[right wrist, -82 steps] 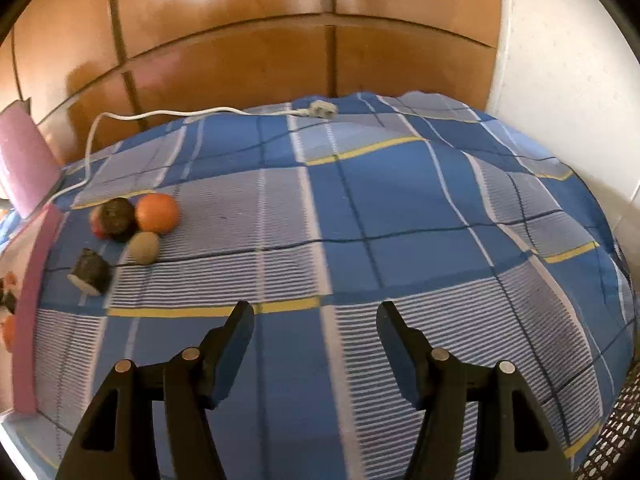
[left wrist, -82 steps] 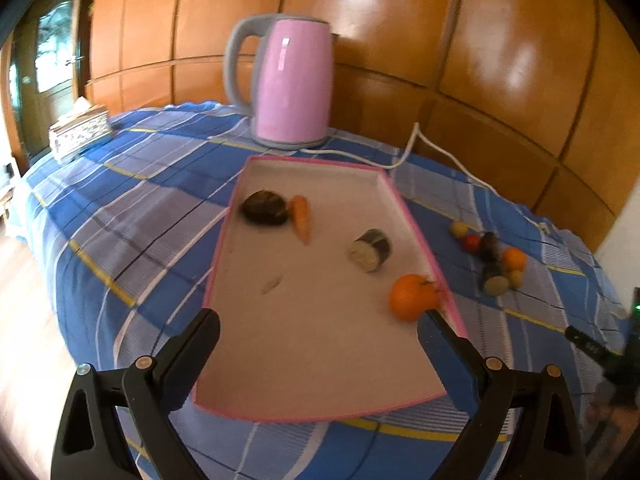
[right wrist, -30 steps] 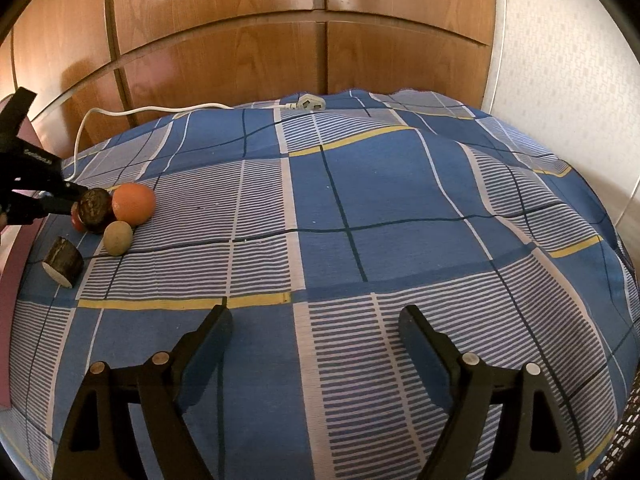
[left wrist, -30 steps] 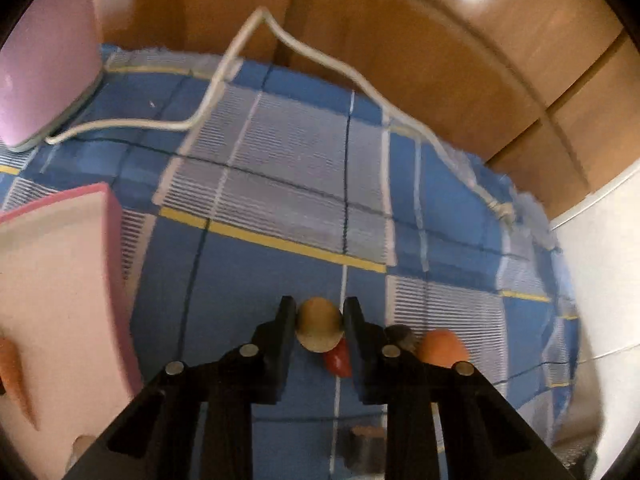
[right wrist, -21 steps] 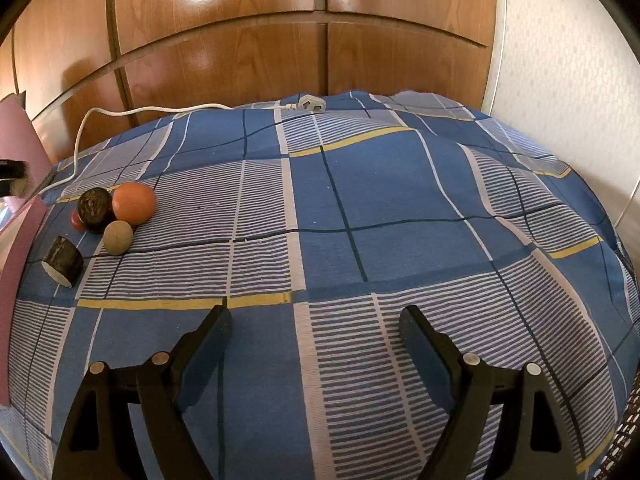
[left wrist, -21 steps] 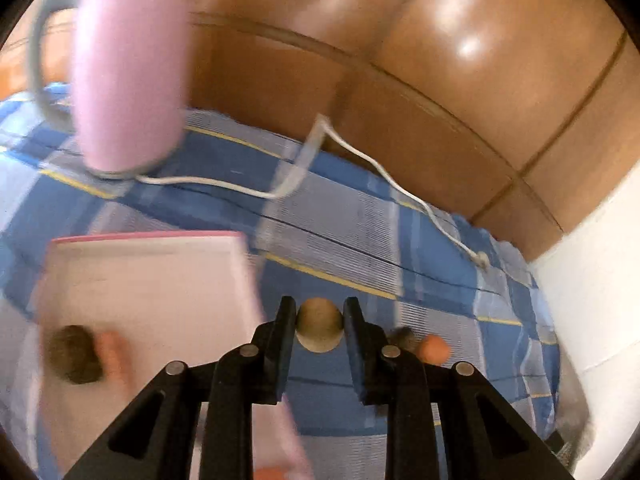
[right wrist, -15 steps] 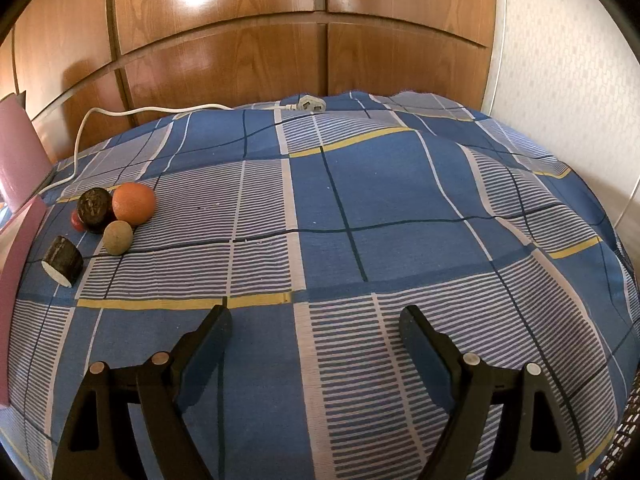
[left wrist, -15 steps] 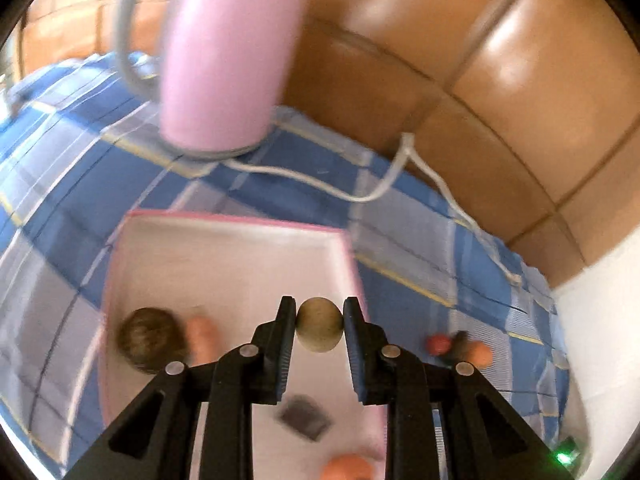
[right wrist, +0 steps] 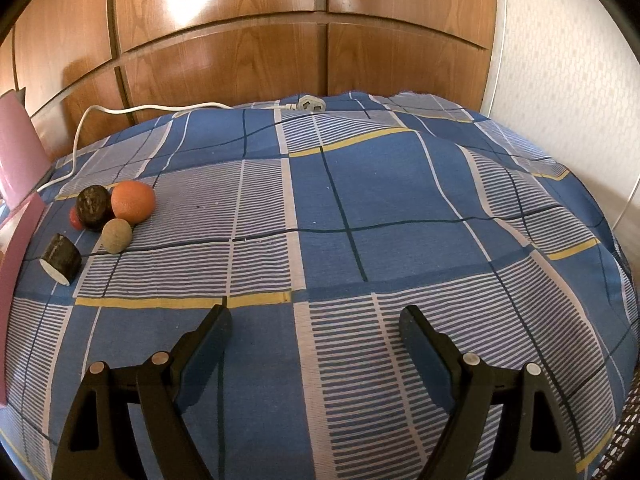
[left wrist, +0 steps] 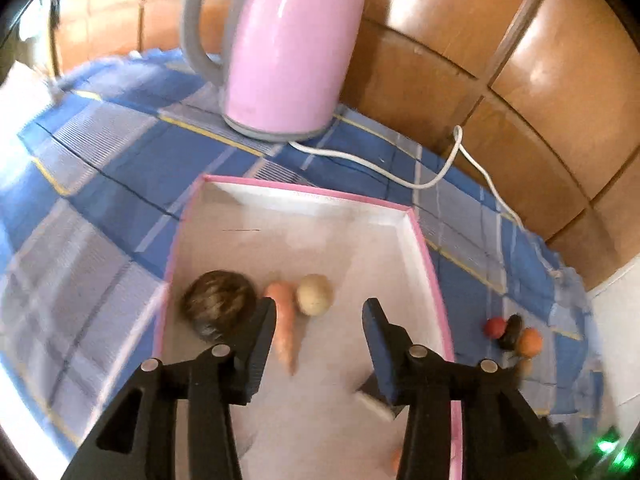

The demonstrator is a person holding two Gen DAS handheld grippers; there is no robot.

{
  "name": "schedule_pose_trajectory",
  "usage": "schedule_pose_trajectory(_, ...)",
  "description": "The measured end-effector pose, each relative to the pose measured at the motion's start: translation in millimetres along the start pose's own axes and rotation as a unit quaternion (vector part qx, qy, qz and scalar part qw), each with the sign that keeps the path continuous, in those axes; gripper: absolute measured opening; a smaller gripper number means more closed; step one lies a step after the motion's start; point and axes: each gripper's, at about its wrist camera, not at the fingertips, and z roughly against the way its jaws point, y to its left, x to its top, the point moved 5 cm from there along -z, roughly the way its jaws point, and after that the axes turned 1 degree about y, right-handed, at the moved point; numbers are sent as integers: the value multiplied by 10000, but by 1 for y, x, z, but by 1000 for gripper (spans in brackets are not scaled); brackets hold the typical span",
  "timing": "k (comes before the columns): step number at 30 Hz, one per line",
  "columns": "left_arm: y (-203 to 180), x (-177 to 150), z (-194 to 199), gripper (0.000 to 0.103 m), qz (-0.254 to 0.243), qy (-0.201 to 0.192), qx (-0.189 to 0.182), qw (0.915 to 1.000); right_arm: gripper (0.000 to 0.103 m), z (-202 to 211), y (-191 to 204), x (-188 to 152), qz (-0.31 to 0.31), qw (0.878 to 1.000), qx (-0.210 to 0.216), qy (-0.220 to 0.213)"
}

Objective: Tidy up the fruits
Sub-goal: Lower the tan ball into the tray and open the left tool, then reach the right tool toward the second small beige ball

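Through the left wrist camera we see what the right one barely catches: the pink-rimmed tray (left wrist: 425, 248) and its contents. Our left gripper (left wrist: 319, 314) hangs over it with its jaws spread and nothing between them. Just ahead of the fingertips lies the pale round fruit (left wrist: 315, 294), resting on the tray floor and touching the carrot (left wrist: 283, 330), which runs back beside the left finger. On the carrot's other side sits one dark brown round fruit (left wrist: 218, 305). A cut dark piece (left wrist: 374, 394) shows partly behind the right finger. That makes four things we can count clearly in the tray; an orange blur at its near edge is too unclear to name. The pink kettle (left wrist: 288, 48) stands behind the tray.

The right wrist camera shows the cloth-covered table (right wrist: 380, 184) instead. Five pieces remain there in one cluster: one orange (right wrist: 133, 201), one dark round fruit (right wrist: 93, 202), one small red fruit (right wrist: 74, 218), one tan ball (right wrist: 116, 235) and one cut dark cylinder (right wrist: 61, 258). Our right gripper (right wrist: 315, 320) is released and empty, well apart from that cluster.
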Motion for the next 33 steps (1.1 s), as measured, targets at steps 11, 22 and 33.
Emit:
schedule_pose_trajectory(11, 4, -80, 71, 88, -292, -1067, 1021, 9886, 87, 0, 0, -1, 6, 10000, -16, -11)
schedule_pose_trajectory(22, 1, -115, 82, 97, -420, -1000, 939, 9897, 87, -1, -1, 0, -14, 10000, -9, 19)
schedule_pose_trajectory(33, 8, -112, 85, 98, -182, -1006, 807, 9915, 87, 0, 1, 0, 5, 9999, -111, 62)
